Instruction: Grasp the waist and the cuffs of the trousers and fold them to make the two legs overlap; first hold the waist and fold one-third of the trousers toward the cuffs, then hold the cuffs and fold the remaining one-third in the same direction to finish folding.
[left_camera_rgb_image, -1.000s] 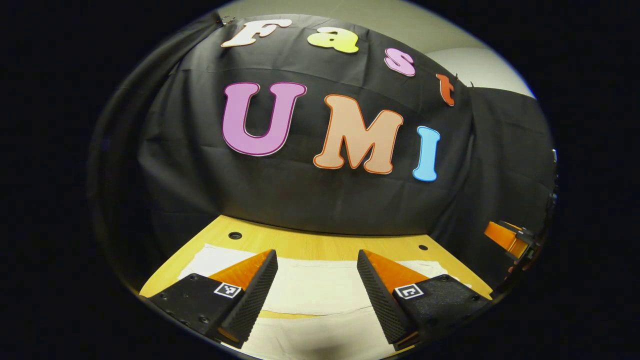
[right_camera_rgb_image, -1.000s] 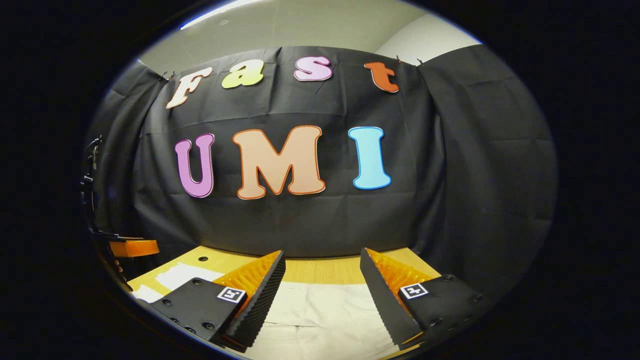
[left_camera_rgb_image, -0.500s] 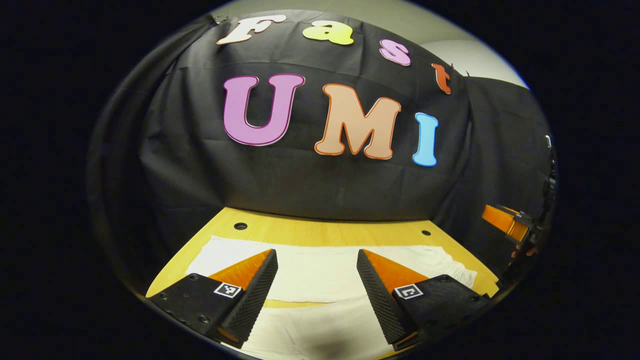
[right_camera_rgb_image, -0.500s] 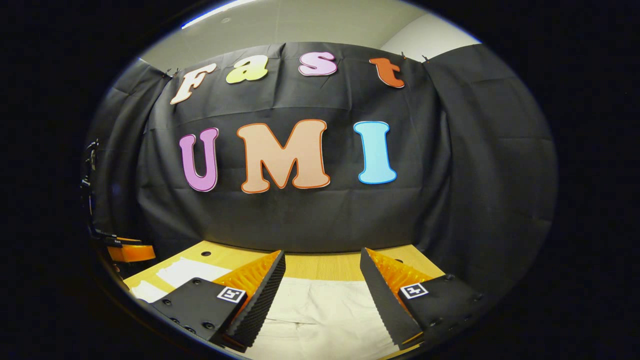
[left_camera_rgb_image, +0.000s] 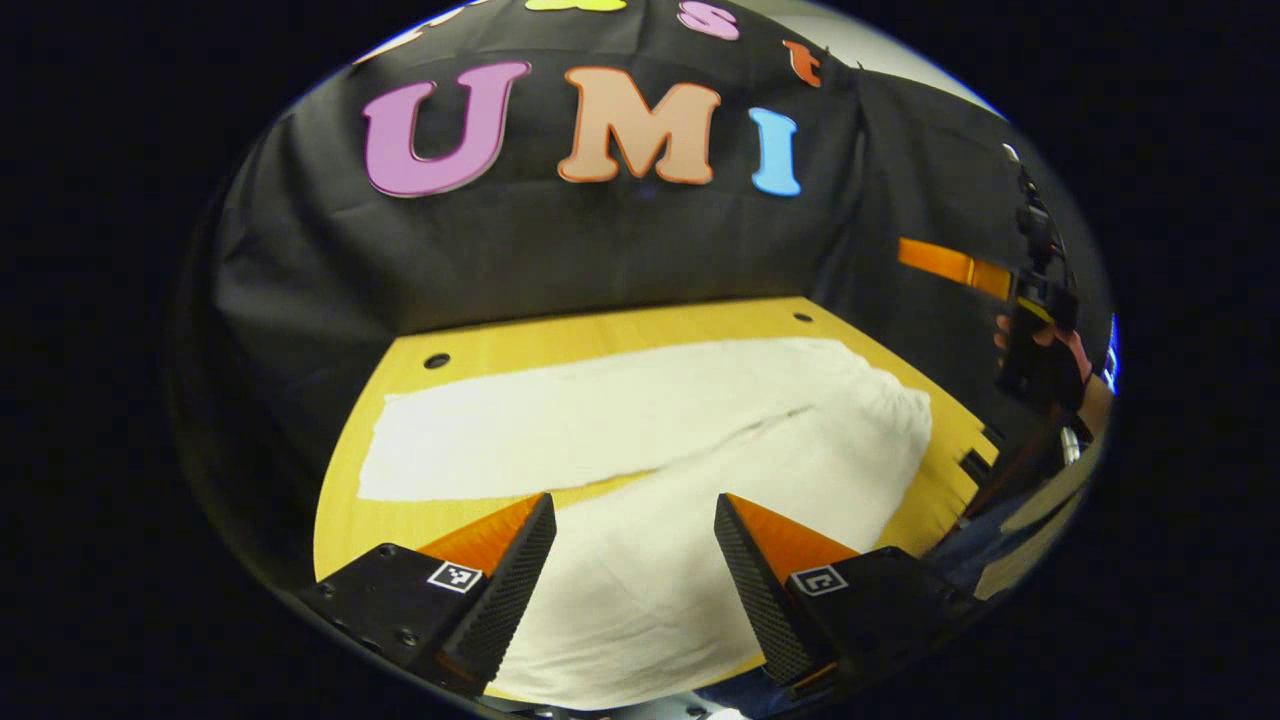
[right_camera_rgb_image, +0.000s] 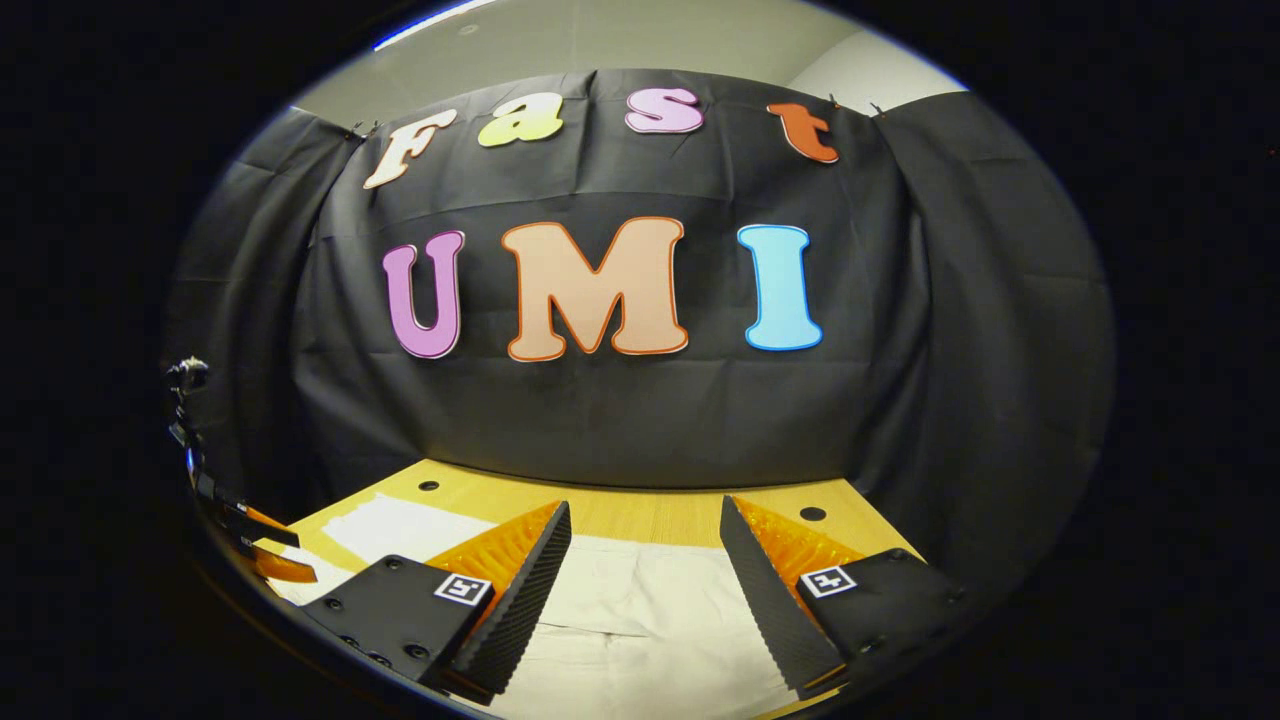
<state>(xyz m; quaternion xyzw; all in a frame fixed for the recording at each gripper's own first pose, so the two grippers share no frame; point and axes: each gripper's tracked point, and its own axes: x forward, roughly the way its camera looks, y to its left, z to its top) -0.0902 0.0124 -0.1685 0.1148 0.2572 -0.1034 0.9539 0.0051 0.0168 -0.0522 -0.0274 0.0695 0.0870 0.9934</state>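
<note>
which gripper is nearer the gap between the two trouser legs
Left. The left gripper hangs open just above the narrow gap where the trousers' legs spread. The right gripper, also open, is over the wider unsplit part, off to the side.

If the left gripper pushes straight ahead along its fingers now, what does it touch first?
Most likely the white trousers spread flat on the wooden table. The left gripper is open and tilted down over the near leg, with nothing between its fingers and the cloth; depth is uncertain.
</note>
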